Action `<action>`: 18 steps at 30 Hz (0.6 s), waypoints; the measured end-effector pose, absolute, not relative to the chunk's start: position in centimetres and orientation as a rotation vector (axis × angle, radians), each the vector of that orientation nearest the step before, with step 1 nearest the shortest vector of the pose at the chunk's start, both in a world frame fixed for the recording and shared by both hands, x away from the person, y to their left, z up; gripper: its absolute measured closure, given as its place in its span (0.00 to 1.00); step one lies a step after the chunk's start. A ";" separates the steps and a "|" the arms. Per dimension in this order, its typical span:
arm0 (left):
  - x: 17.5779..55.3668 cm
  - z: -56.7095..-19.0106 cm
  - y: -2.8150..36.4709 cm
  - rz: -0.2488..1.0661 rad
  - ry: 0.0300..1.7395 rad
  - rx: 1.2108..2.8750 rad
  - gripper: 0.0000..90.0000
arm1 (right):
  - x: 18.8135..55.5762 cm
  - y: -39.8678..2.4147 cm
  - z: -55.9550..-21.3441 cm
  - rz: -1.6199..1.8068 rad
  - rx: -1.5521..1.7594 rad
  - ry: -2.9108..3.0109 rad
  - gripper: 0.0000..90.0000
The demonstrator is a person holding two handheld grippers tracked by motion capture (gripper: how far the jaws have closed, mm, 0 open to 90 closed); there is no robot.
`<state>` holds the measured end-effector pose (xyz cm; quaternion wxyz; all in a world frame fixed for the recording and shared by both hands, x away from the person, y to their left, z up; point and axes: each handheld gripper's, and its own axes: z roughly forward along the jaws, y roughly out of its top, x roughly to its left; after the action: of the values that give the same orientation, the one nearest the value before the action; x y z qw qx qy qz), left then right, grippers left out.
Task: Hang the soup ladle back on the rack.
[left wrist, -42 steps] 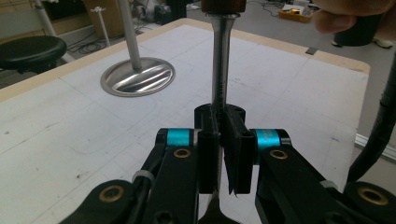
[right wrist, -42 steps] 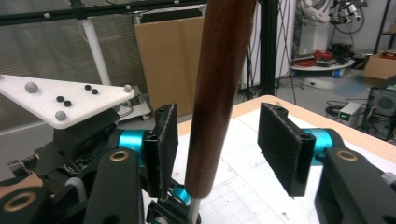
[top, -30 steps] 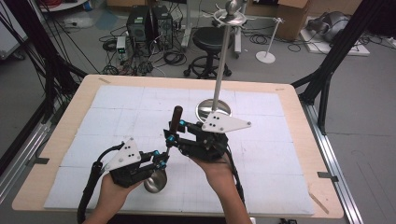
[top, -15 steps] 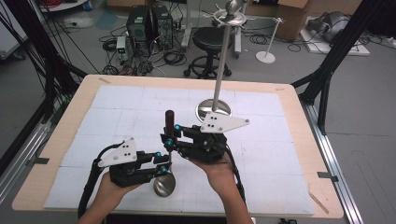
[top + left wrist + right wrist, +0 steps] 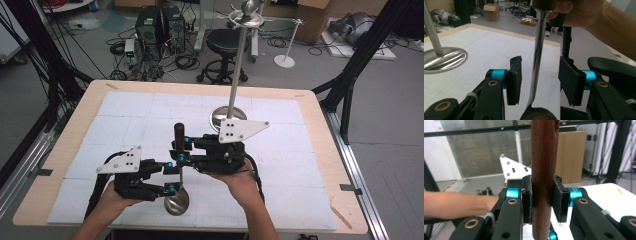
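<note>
A ladle with a dark wooden handle (image 5: 178, 134) and a steel bowl (image 5: 176, 202) stands upright over the near middle of the white mat. My right gripper (image 5: 181, 150) is shut on the wooden handle (image 5: 544, 157), with both pads pressed against its sides. My left gripper (image 5: 171, 176) sits lower, its jaws on either side of the thin steel shaft (image 5: 537, 57). These jaws have just been opening, and the pads (image 5: 514, 80) stand clear of the shaft, which runs between them untouched.
A tall steel stand with a round base (image 5: 227, 117) rises behind the grippers at the mat's middle. Its base (image 5: 441, 58) also lies to the left in the left gripper view. The wooden table edge (image 5: 60, 150) frames the white gridded mat (image 5: 130, 110).
The left jaws have opened off the ladle's shaft. The ladle has come slightly more upright in the right gripper, and both hands have stayed nearly where they were.
</note>
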<state>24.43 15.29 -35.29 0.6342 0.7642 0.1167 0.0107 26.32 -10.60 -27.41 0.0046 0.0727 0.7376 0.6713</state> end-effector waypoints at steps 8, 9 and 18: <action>24.6 -35.6 14.7 -0.001 0.260 1.730 0.71 | 26.4 -10.7 -27.5 2.150 0.190 2.310 0.81; 24.5 -35.7 14.6 -0.002 0.263 1.729 0.74 | 26.4 -10.6 -27.6 2.156 0.189 2.308 0.81; 24.4 -36.1 14.2 0.025 0.248 1.737 0.89 | 26.4 -10.7 -27.8 2.159 0.206 2.314 0.81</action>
<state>24.43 14.16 -36.07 0.6391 0.7613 0.1088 0.0109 26.42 -10.67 -27.78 -0.0149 0.0649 0.7294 0.6808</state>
